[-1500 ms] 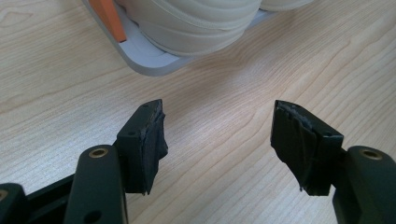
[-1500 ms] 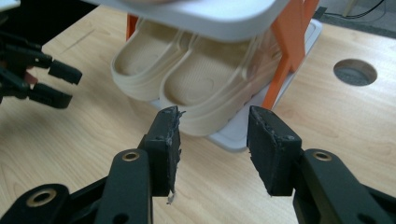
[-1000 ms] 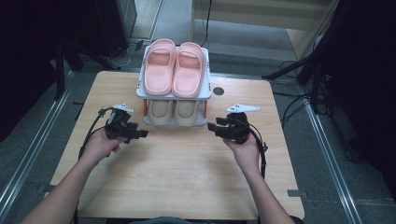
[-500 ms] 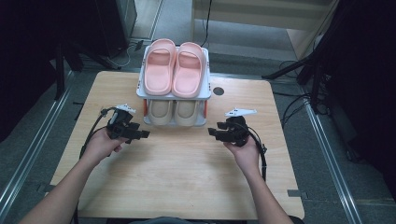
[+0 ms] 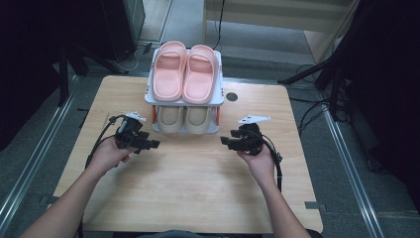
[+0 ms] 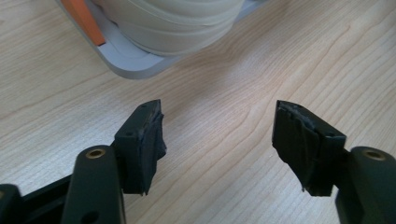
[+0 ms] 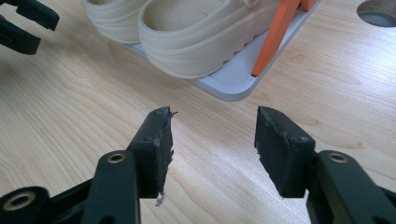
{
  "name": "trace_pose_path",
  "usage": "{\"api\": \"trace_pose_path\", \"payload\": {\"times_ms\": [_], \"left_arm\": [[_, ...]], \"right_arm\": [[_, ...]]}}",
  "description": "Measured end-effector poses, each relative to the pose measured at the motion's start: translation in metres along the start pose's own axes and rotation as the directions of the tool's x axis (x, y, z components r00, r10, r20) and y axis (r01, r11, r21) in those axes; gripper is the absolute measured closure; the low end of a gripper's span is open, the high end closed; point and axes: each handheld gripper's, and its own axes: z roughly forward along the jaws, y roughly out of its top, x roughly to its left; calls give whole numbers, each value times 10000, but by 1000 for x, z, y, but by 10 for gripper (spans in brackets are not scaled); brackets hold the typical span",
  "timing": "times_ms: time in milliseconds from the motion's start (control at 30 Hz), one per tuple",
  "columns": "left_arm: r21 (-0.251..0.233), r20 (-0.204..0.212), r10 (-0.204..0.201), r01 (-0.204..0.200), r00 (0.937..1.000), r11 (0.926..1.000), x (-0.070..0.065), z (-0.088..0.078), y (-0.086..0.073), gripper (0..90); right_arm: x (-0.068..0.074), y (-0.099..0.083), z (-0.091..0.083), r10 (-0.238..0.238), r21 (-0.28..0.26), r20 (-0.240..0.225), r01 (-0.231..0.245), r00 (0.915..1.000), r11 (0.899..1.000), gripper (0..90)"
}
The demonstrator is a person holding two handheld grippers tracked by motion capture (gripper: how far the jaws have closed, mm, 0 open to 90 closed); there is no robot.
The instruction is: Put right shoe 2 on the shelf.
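Bare table point(image 5: 198, 178) lies open; the shoe rack point(image 5: 184, 130) blocks the far middle.

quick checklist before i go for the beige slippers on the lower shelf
1. Left gripper open, nothing between its jaws: ok.
2. Right gripper open and empty, jaws have just been opening: ok.
3. Beige slippers side by side on the lower tier of the shoe rack, facing both grippers: ok.
4. Pink slippers lie on the top tier directly above, so lifting upward is blocked: not ok.
5. Bare table in front for setting down: ok.
6. Orange rack post near the right slipper: cannot tell clearance.
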Motion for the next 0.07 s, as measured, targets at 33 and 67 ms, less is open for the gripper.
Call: {"api": "trace_pose_path", "payload": {"times_ms": [33, 67], "left_arm": [[72, 49, 91, -91, 9999, 9999, 0, 0, 0, 332], [94, 43, 147, -147, 9999, 9998, 0, 1, 0, 329]], "right_arm": [[0, 0, 0, 5, 28, -8, -5, 10000, 10000, 451], [-1, 0, 1, -1, 46, -89, 2, 10000, 10000, 437]]}}
